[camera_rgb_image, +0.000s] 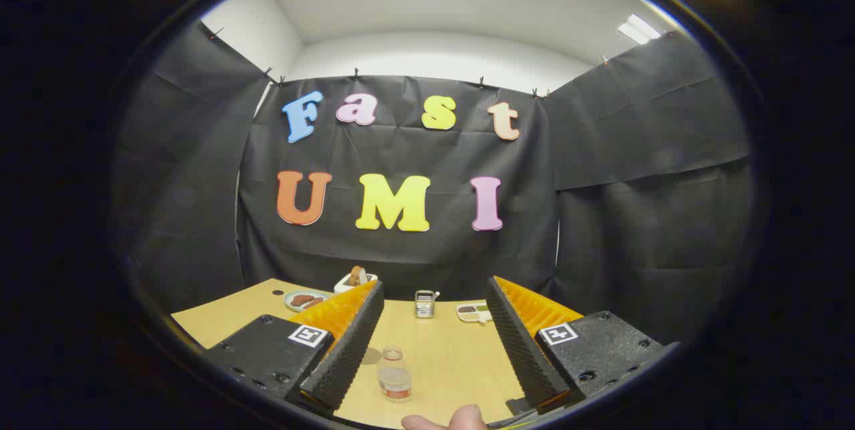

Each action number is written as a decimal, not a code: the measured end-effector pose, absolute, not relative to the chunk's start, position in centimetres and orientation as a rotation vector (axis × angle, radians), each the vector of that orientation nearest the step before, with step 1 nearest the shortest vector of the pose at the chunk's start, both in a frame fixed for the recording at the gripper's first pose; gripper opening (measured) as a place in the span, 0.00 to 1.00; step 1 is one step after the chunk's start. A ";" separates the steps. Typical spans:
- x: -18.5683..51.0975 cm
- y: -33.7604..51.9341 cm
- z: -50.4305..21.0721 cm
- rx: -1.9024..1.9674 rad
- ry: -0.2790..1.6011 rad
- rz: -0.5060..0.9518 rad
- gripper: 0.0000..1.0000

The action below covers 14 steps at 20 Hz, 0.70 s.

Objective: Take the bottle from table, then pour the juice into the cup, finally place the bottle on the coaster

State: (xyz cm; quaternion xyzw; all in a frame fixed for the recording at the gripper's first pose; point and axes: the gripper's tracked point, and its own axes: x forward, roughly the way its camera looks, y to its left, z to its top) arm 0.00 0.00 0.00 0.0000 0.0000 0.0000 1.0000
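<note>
— So, where does your gripper [434, 340] stand at this moment?

— My fingers are spread wide apart over the wooden table [454, 356], holding nothing. I take the bottle [394, 374] as my landmark: it stands upright on the table between my two fingers, nearer the left one, and neither finger touches it.

— What does the bottle look like?

— It is clear plastic with a reddish band around its lower part and an open-looking neck. I cannot tell how much juice it holds.

— And beyond the bottle?

— Well past it, near the table's far edge, stands a small metal container [424, 304]. To the right of that lies a small white tray [472, 312] with dark bits on it. Far to the bottle's left sit a plate [304, 300] with brownish pieces and, just behind it, a white dish [355, 278] with something brown inside.

— Anything nearer than the bottle?

— A fingertip [444, 420] of my own hand, just below it.
</note>
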 end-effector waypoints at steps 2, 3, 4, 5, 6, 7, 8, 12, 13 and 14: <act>0.1 0.2 -0.3 -0.011 0.008 0.004 0.99; 0.0 0.3 -0.5 -0.016 0.011 0.006 0.99; 0.0 0.3 -0.4 -0.015 0.011 0.006 0.99; 0.0 0.4 -0.5 -0.014 0.012 0.007 0.99; -0.1 0.5 -0.4 -0.014 0.011 0.008 0.99; -0.1 0.5 -0.5 -0.016 0.011 0.009 0.99; -0.1 0.5 -0.4 -0.017 0.011 0.011 0.99; -0.3 0.7 0.1 -0.017 0.003 0.016 0.99; -0.3 0.7 0.0 -0.018 0.001 0.016 0.99; -0.4 0.7 0.0 -0.019 0.001 0.014 0.99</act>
